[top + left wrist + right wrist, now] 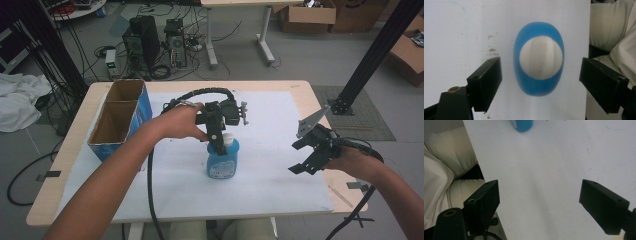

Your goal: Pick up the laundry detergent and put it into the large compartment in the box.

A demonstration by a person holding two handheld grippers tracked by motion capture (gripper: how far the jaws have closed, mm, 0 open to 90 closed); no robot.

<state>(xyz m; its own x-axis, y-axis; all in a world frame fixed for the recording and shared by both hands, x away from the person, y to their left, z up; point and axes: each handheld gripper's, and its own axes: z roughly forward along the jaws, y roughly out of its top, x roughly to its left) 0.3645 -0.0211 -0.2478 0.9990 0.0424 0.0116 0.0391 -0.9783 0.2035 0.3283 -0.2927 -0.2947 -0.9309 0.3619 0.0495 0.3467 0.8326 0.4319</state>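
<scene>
Bottle: a blue bottle (223, 161) with a white cap (541, 60) stands upright near the middle of the white sheet (270, 190) on the worktop (300, 86).
Left gripper: the left gripper (216, 142) hangs straight above the bottle, pointing down at its cap.
Left gripper opening: wide; in the left gripper view the two black jaws stand well apart on either side of the bottle, with white sheet showing between each jaw and the blue shoulder. Whether they touch the bottle lower down I cannot tell; from this view they look clear of it.
Right gripper: the right gripper (306, 156) is held over the right part of the sheet, well apart from the bottle.
Right gripper opening: wide, with nothing between the jaws but bare sheet; the bottle's base shows at the top edge of its view.
Box: an open cardboard box (120, 117) with blue sides stands at the sheet's far left corner.
</scene>
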